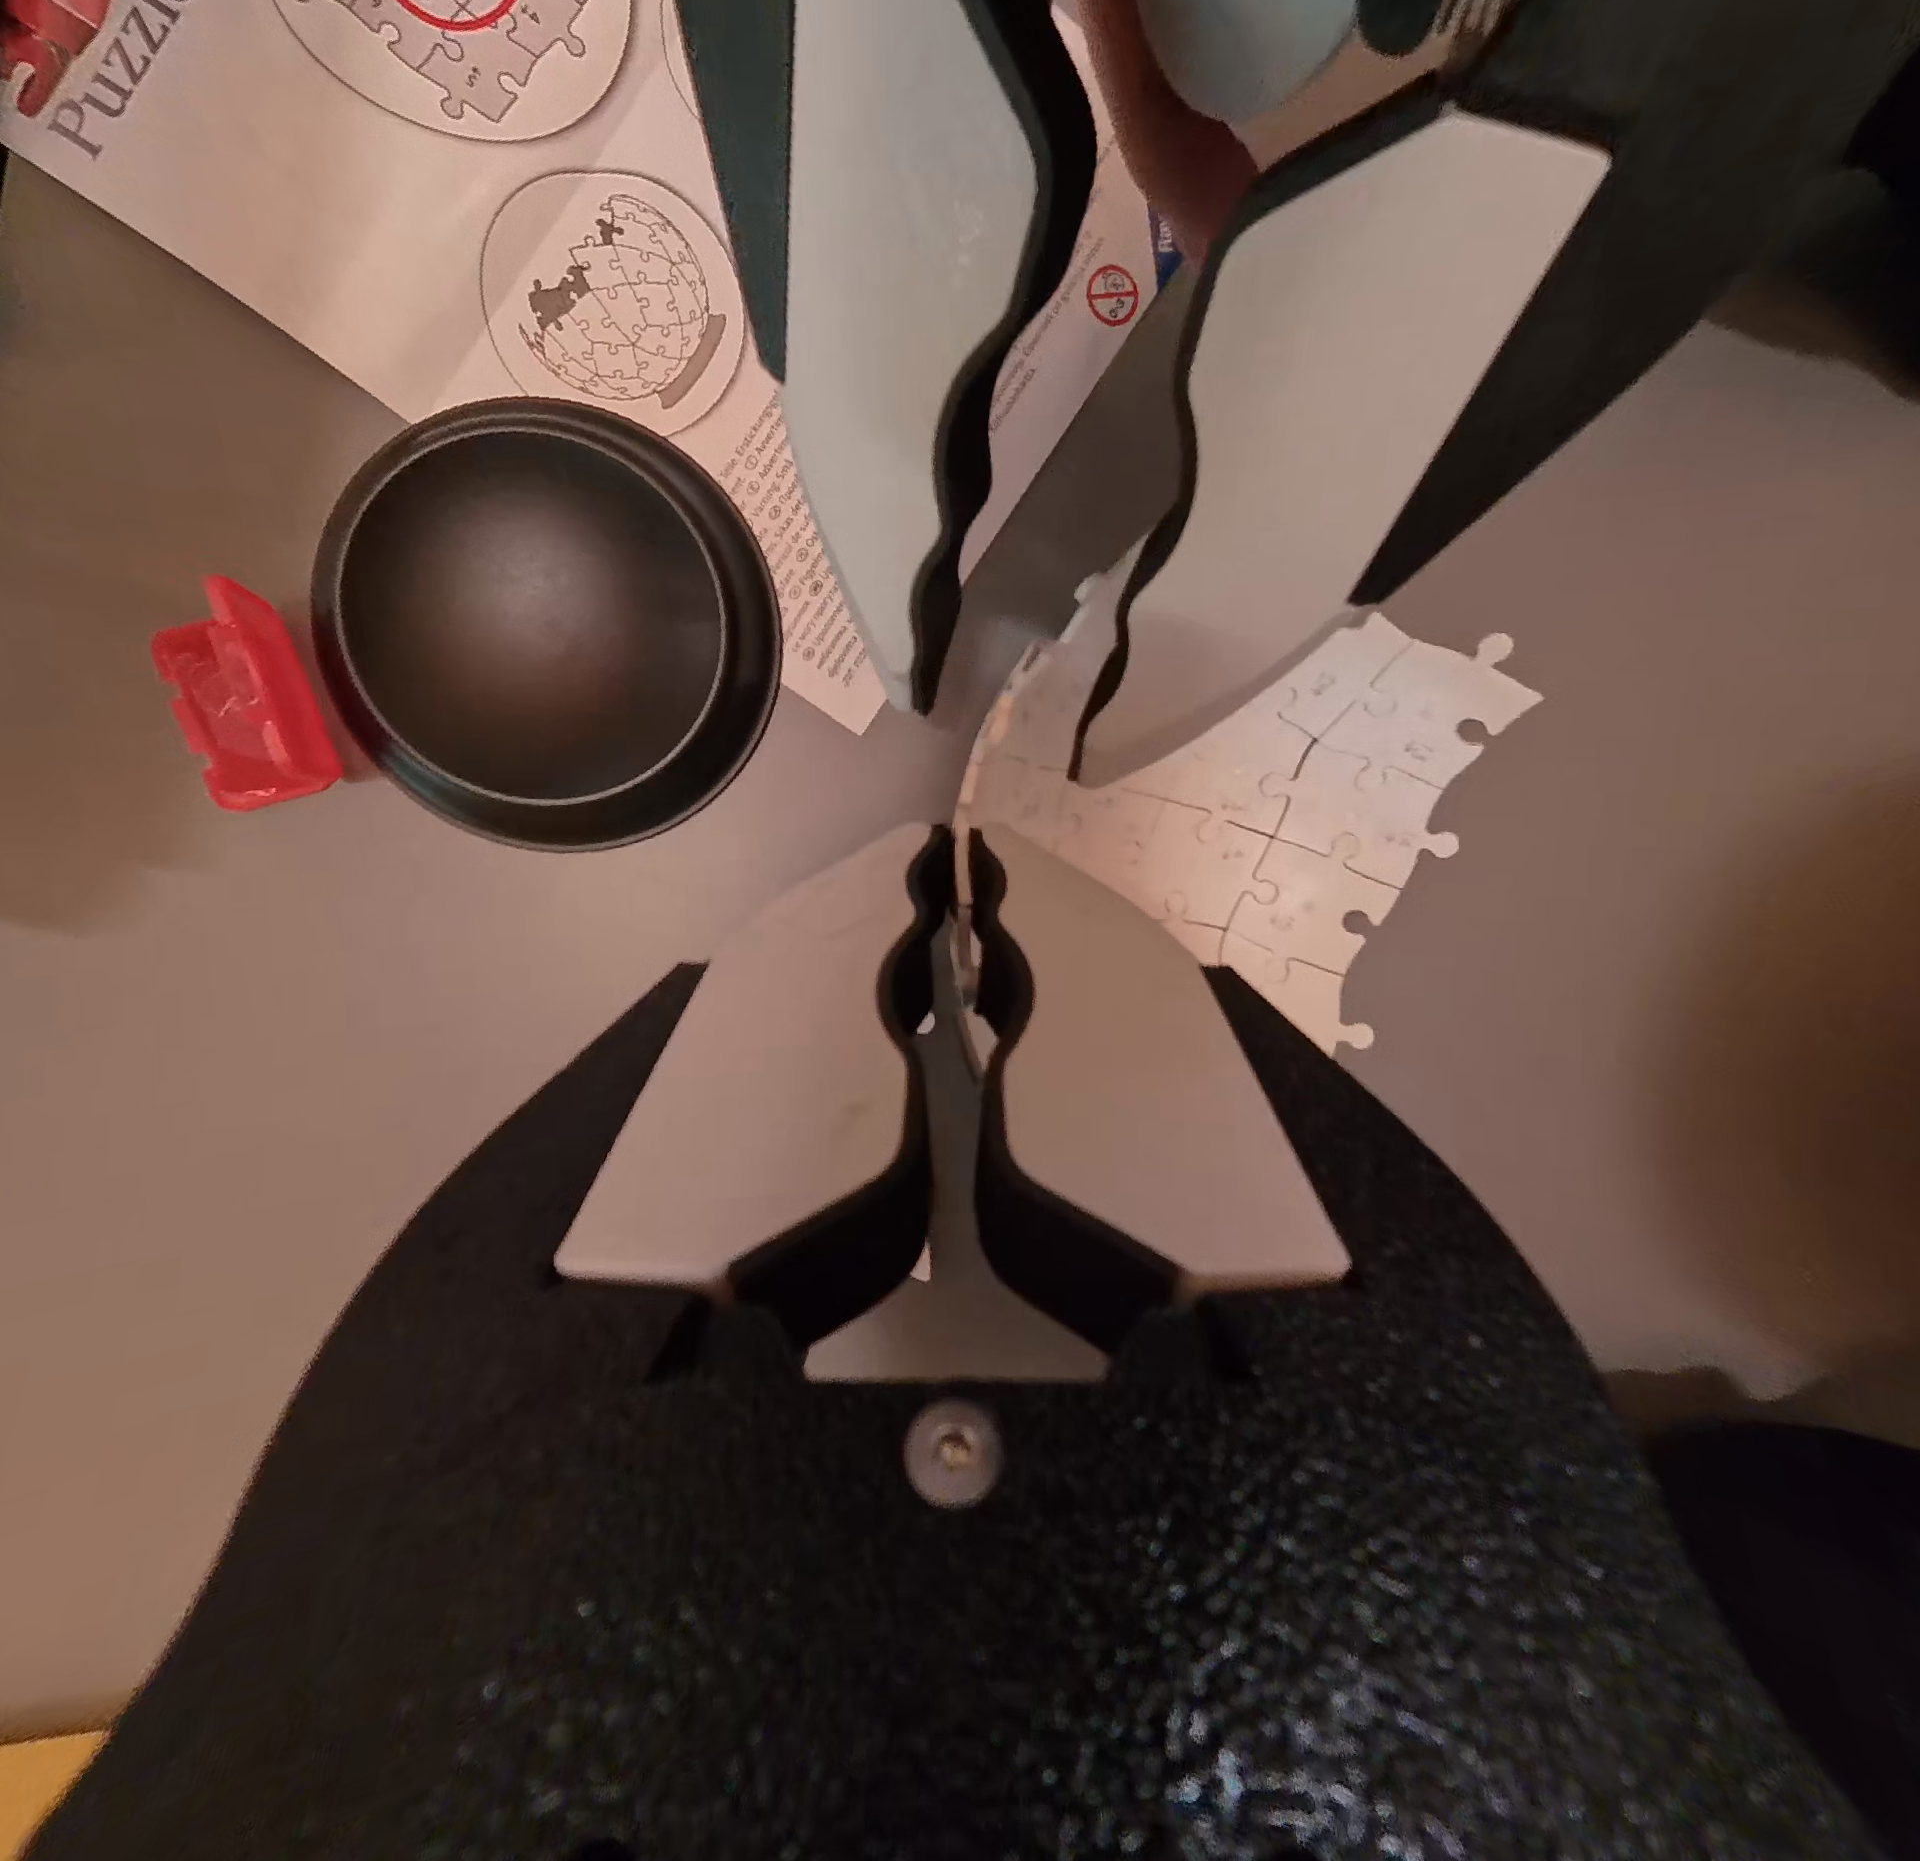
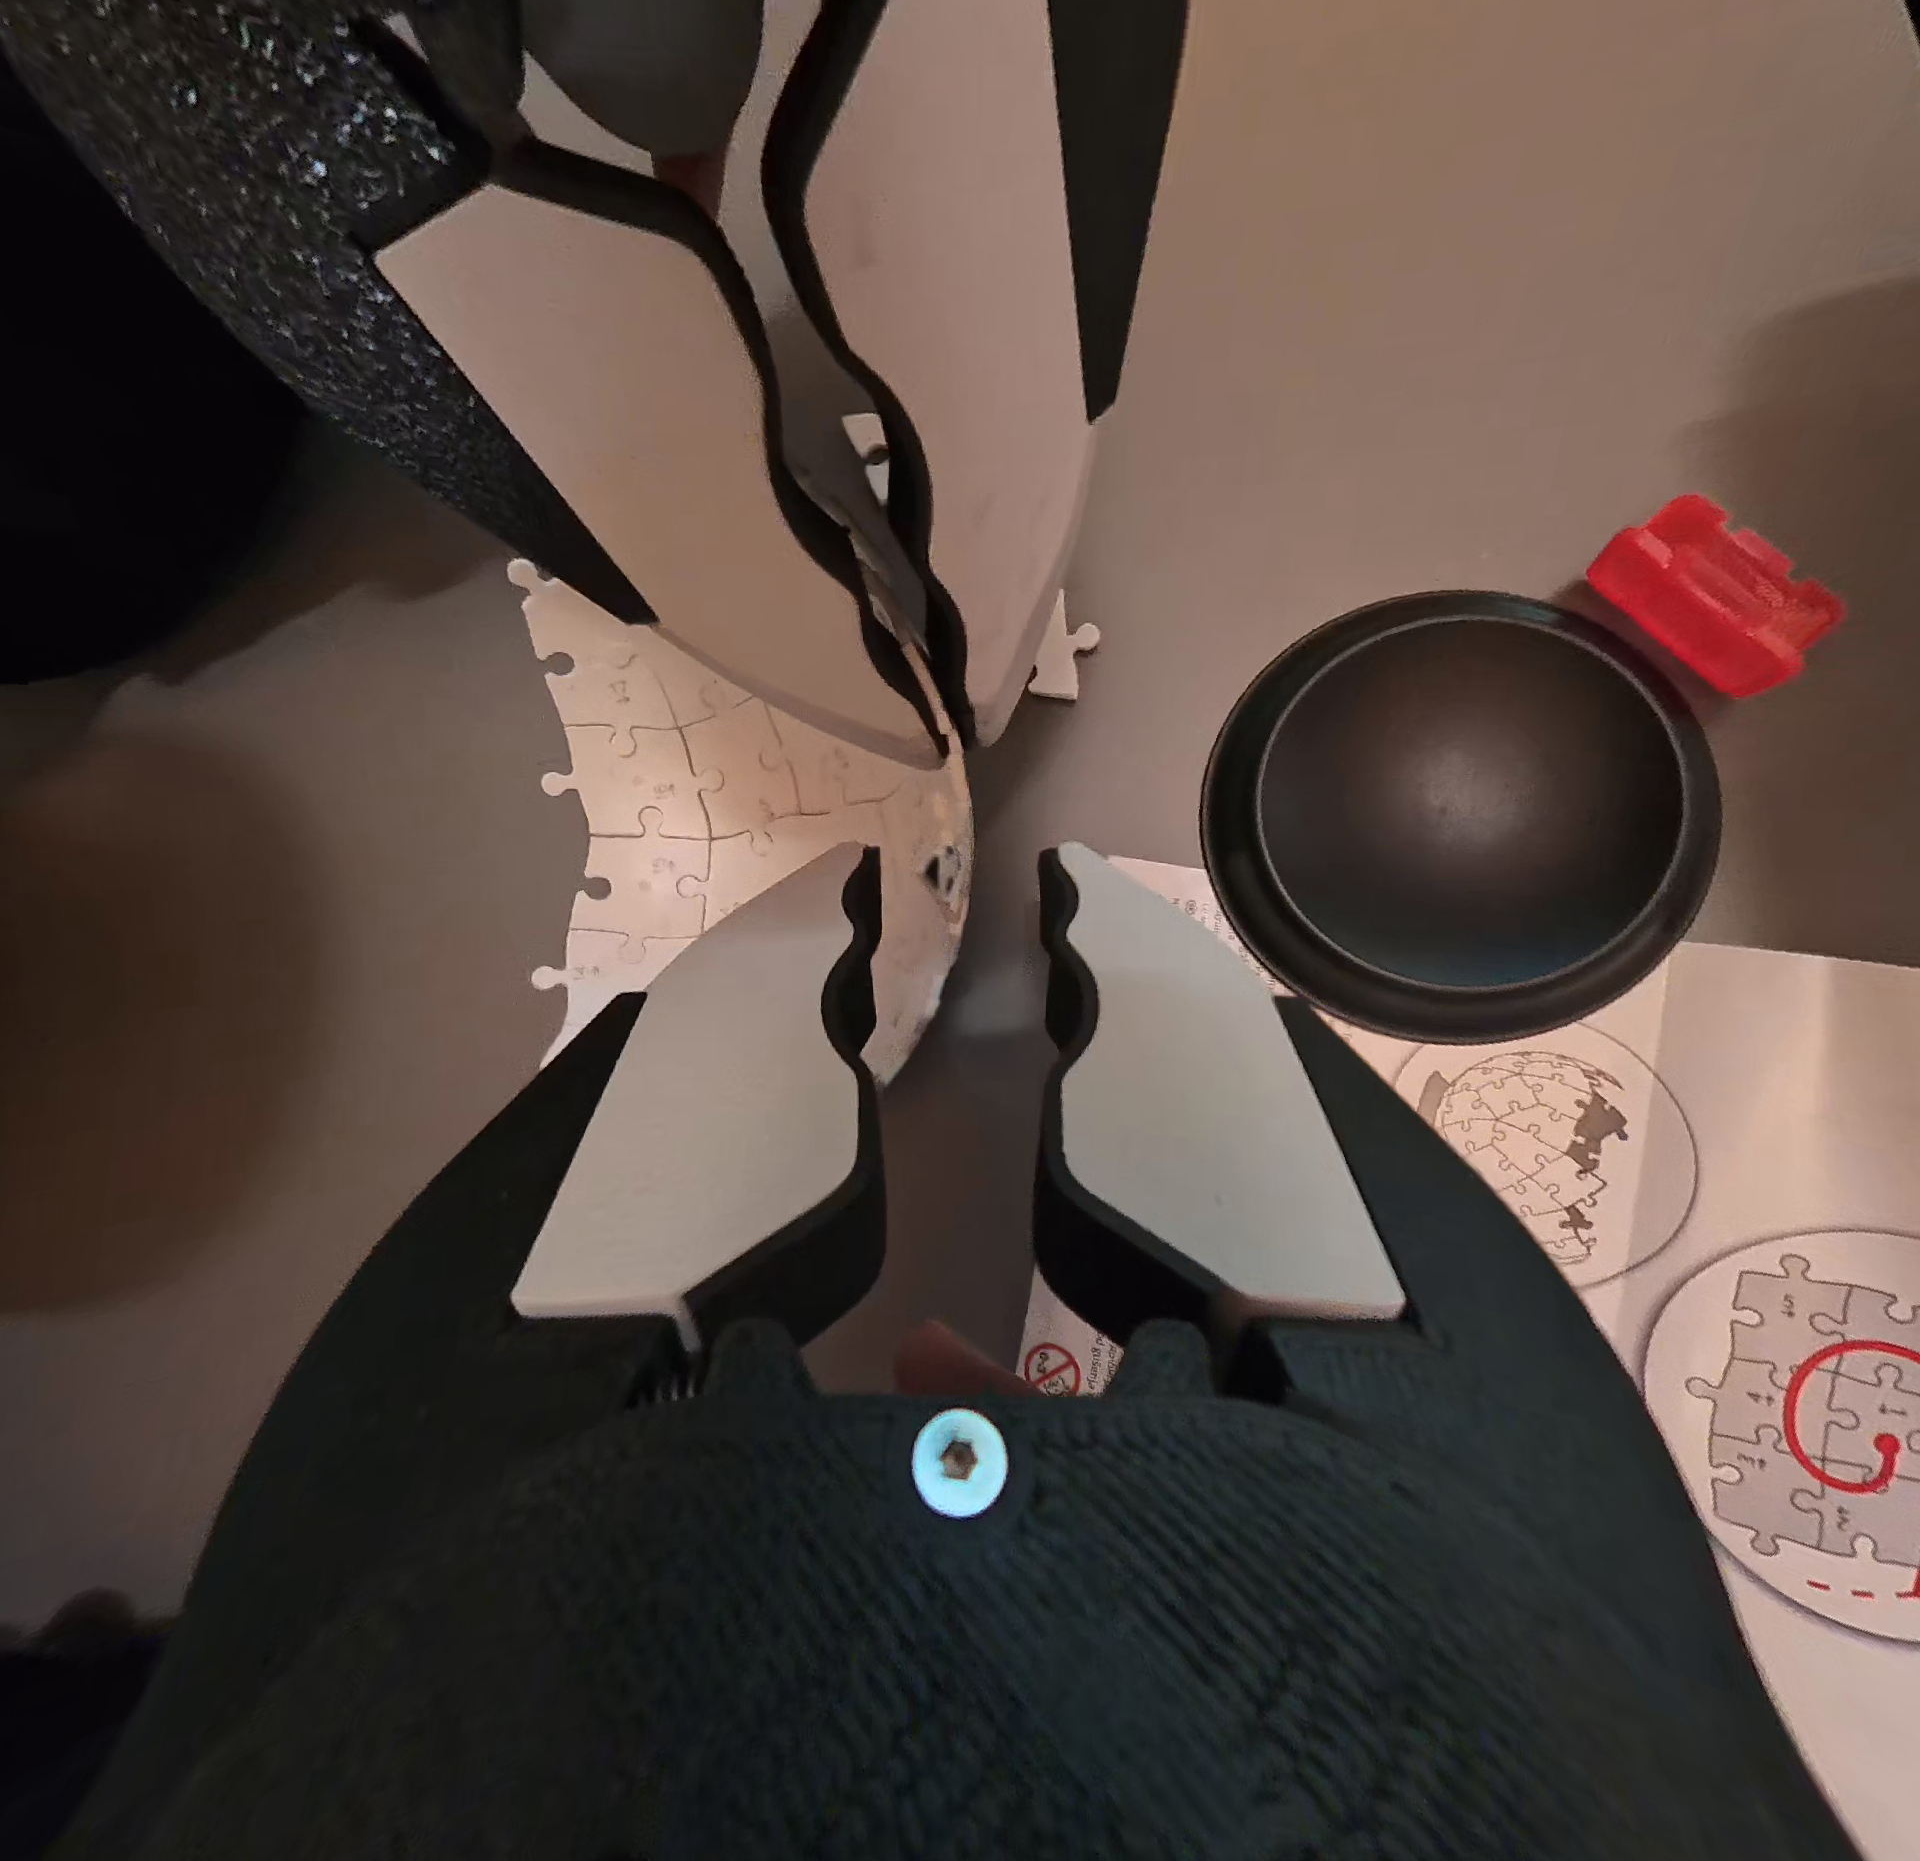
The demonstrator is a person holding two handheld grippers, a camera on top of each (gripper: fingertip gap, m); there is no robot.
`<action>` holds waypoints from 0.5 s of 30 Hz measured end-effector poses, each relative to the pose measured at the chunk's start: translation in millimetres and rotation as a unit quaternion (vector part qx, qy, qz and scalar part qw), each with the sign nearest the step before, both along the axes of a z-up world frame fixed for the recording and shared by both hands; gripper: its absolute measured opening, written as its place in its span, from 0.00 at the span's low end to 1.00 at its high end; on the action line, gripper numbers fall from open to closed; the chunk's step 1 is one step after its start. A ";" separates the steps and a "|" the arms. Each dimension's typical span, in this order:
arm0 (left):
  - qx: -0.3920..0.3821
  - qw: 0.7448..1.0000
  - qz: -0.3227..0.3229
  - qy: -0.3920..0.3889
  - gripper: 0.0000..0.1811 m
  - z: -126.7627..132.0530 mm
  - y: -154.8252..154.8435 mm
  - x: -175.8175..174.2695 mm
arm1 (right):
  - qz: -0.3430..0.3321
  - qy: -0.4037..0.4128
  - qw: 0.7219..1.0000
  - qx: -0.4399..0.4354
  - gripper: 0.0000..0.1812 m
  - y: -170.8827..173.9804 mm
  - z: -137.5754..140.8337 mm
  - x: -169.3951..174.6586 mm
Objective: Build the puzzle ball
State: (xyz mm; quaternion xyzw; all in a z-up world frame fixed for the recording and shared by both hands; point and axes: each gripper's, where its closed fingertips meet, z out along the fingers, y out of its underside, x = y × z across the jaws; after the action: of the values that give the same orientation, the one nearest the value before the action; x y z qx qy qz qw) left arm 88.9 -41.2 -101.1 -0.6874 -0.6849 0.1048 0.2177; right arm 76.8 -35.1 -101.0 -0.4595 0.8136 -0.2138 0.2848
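partial puzzle ball shell [image 1: 1309, 814], a curved sheet of joined white pieces with the blank inner side showing, is held off the grey tabletop [image 1: 312, 1084] between the two tools. left hand-held gripper [image 1: 951, 876] is clamped on the shell's edge, fingers nearly together with the thin rim running down the gap between them; the rest of the shell fans out to the right of its tips. in the right wrist view the same shell [image 2: 665, 803] sits left of and just ahead of the right hand-held gripper [image 2: 956, 866], whose fingers stand apart. its left finger [image 2: 727, 1063] lies over the shell's inner face, the curved rim sits just inside the gap beside that finger, and the right finger is clear of it; can't tell if the left finger touches. from the left wrist view the right tool comes in from the top, one fingertip [image 1: 1143, 710] resting against or just above the shell.

a loose white puzzle piece [image 2: 1060, 658] lies on the tabletop behind the left tool's tips. black round stand [image 1: 545, 622] sits upright, dished side up, partly on the white instruction sheet [image 1: 343, 222]. small red plastic part [image 1: 244, 694] is just beside the stand, on the far side from the shell.
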 end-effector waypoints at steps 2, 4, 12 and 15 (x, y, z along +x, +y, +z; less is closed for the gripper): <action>-0.002 1.000 -0.001 -0.001 0.01 -0.6 -0.3 0.3 | 0.000 0.006 1.000 -0.005 0.16 -1.3 -1.3 0.1; -0.001 1.000 -0.003 -0.001 0.01 -0.4 0.7 0.2 | -0.003 0.006 1.000 -0.011 0.17 -3.2 -0.8 -0.8; -0.004 1.000 -0.001 -0.006 0.01 -2.3 0.2 -0.2 | -0.012 -0.026 1.000 0.000 0.06 -4.2 7.3 -0.4; -0.002 1.000 -0.003 -0.010 0.01 -3.9 1.0 0.5 | -0.010 -0.022 1.000 0.003 0.03 -3.2 5.9 0.7</action>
State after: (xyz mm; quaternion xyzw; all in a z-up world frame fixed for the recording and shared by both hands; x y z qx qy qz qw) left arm 89.4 -40.3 -105.0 -0.6912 -0.6845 0.0991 0.2097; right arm 77.5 -38.3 -95.1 -0.4457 0.8123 -0.2241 0.3020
